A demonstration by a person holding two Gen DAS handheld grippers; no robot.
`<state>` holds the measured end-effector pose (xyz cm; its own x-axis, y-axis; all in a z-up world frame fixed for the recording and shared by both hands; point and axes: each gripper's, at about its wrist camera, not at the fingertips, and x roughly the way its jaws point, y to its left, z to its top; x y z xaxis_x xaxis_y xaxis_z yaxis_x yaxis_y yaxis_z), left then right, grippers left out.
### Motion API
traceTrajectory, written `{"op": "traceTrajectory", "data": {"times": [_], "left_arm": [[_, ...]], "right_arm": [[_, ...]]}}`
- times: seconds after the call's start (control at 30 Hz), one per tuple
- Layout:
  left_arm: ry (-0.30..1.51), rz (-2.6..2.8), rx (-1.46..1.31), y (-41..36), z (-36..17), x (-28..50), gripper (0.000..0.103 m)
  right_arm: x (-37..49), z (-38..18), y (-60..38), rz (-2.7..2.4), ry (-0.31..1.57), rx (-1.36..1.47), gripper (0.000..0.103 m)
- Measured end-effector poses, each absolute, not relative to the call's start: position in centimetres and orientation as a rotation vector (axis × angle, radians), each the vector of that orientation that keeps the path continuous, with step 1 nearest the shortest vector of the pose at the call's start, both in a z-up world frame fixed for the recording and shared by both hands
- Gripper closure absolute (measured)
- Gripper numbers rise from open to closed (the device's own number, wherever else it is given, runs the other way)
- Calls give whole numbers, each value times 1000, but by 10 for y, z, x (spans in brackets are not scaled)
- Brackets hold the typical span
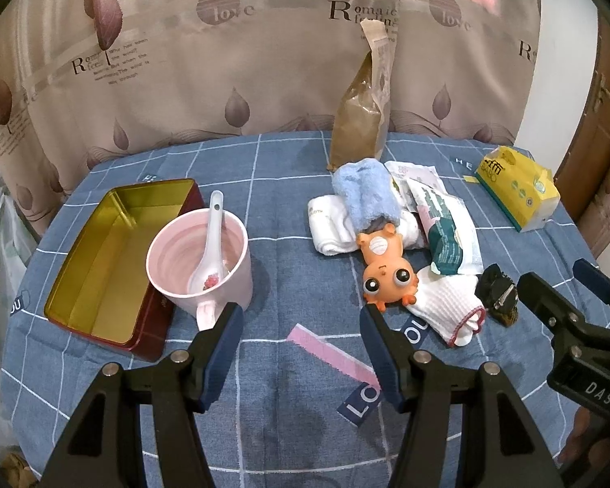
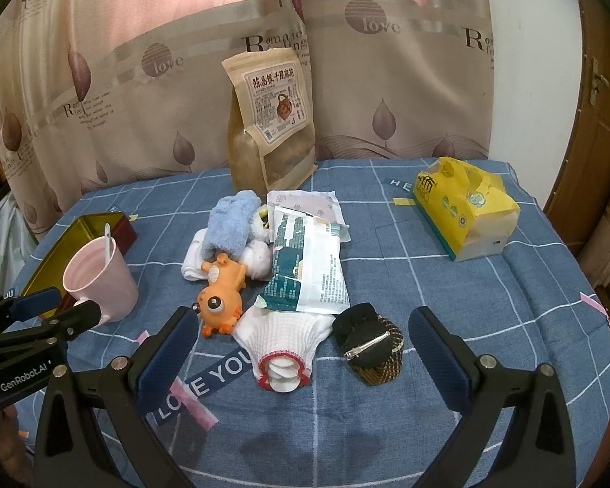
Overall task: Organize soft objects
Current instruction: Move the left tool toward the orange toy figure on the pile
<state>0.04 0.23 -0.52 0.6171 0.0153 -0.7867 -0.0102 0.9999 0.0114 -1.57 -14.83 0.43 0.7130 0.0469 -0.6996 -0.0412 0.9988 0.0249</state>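
Soft things lie heaped in the middle of my worktop (image 2: 447, 284), on its blue checked cloth. A blue fluffy towel (image 2: 232, 223) rests on top of a rolled white cloth (image 2: 193, 262), and an orange squeeze toy (image 2: 219, 297) with bulging eyes lies against them, head toward me. Just beside the toy sits a white knit glove (image 2: 282, 343) with a red-edged cuff, its far end tucked under a green-and-white packet (image 2: 309, 272). A black hair clip (image 2: 368, 343) lies right of the glove, close but apart.

My left gripper (image 1: 301, 317) hangs over bare cloth with its jaws spread wide and nothing between them — the pink cup (image 1: 201, 264) with a white spoon (image 1: 209, 240) stands just past its left finger, touching the open gold-lined tin (image 1: 114, 260). My right gripper (image 2: 305, 329) is likewise wide open and holds nothing; the glove's cuff and the hair clip lie in the gap between its fingers, untouched.

Farther back a brown snack pouch (image 2: 272, 122) stands upright before the curtain (image 2: 386, 81), and a yellow tissue pack (image 2: 467, 211) sits well apart to the right.
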Motion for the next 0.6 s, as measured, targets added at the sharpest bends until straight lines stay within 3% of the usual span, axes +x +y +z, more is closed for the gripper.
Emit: {"op": "traceTrajectory", "data": {"times": [0.6], "left_arm": [[916,1,39,-7,-10,11,42]], "right_arm": [[-14,-1,-156,34,792,17,0]]}}
